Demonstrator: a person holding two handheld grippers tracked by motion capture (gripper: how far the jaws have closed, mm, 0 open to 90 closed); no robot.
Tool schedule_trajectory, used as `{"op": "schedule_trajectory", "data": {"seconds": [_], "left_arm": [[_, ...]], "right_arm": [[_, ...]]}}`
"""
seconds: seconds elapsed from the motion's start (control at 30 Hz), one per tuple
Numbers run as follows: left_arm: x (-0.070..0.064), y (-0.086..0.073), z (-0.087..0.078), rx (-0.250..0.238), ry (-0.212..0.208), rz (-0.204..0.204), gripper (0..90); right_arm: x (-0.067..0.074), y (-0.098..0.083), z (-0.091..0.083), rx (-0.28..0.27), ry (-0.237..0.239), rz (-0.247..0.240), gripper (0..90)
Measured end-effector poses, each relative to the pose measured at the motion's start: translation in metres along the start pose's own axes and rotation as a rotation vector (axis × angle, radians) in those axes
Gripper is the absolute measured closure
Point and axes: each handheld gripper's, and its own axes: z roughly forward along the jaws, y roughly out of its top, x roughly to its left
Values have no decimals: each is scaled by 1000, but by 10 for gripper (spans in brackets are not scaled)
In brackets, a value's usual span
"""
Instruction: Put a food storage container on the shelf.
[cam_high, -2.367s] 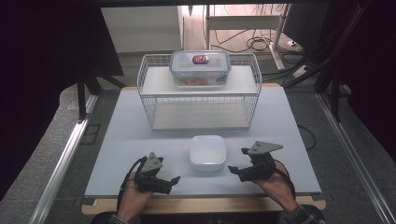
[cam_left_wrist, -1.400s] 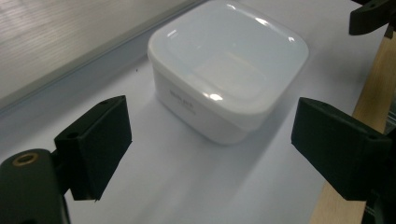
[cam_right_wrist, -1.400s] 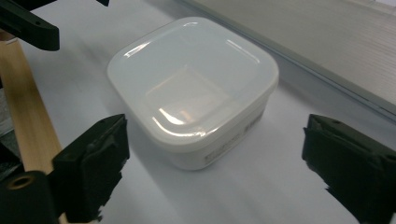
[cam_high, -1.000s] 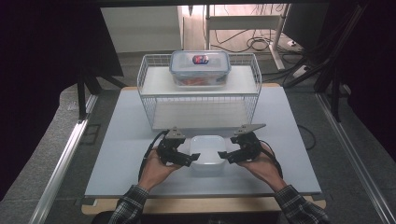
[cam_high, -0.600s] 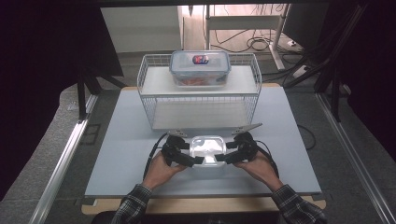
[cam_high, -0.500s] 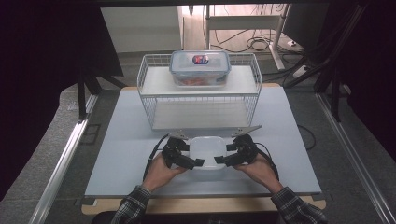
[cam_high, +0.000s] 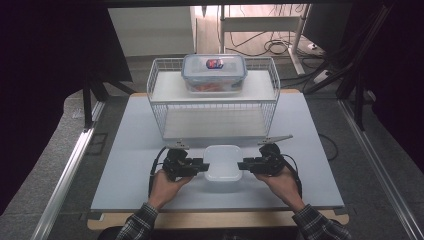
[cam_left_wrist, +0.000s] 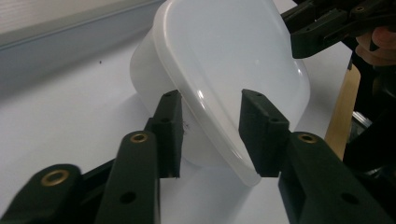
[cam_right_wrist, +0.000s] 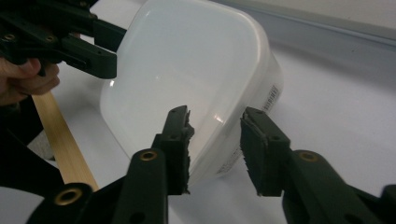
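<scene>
Both claws (cam_high: 204, 166) (cam_high: 242, 165) have just closed onto white tub (cam_high: 223, 162); wire rack (cam_high: 160, 107) behind.

A white wire rack (cam_high: 215, 107) is standing at the back of the pale tabletop (cam_high: 125, 150). A clear lidded food box (cam_high: 214, 74) is sitting on its upper shelf, something reddish showing inside. Cables (cam_high: 280, 47) are lying on the floor beyond, and a wooden edge strip (cam_high: 215, 218) is running along the near side.

Count on the surface (cam_high: 125, 150): one white lidded tub (cam_high: 223, 162) at the near centre and one wire rack (cam_high: 215, 100) at the far centre. One clear clip-lid container (cam_high: 214, 74) stands on the rack's top shelf. Two tools, left (cam_high: 201, 166) and right (cam_high: 244, 165).
</scene>
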Motion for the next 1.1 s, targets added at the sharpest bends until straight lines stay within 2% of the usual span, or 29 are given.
{"op": "schedule_trajectory", "data": {"seconds": [0.1, 0.27, 0.37, 0.53, 0.6, 0.7, 0.93, 1.1], "left_arm": [[-3, 1, -1, 3, 24, 10, 644], [-5, 0, -3, -20, 34, 3, 691], [-7, 0, -4, -32, 65, 11, 750], [-6, -1, -3, -53, 77, -5, 762], [-5, -1, -2, -58, 102, -7, 779], [-4, 0, -4, -69, 108, -6, 781], [-9, 5, -12, -98, 133, 22, 782], [-12, 13, -21, -121, 153, 47, 783]], "right_arm": [[-3, 0, -2, -21, 12, 34, 696], [-7, -3, -2, -60, 34, 87, 747], [-6, -3, -4, -78, 14, 74, 788], [-4, -4, -3, -95, -5, 50, 790], [-2, -4, -3, -101, -19, 24, 790], [4, -3, -3, -111, -41, -9, 792], [7, -1, -5, -151, -36, -31, 792], [12, 8, -10, -180, -38, -60, 792]]}}
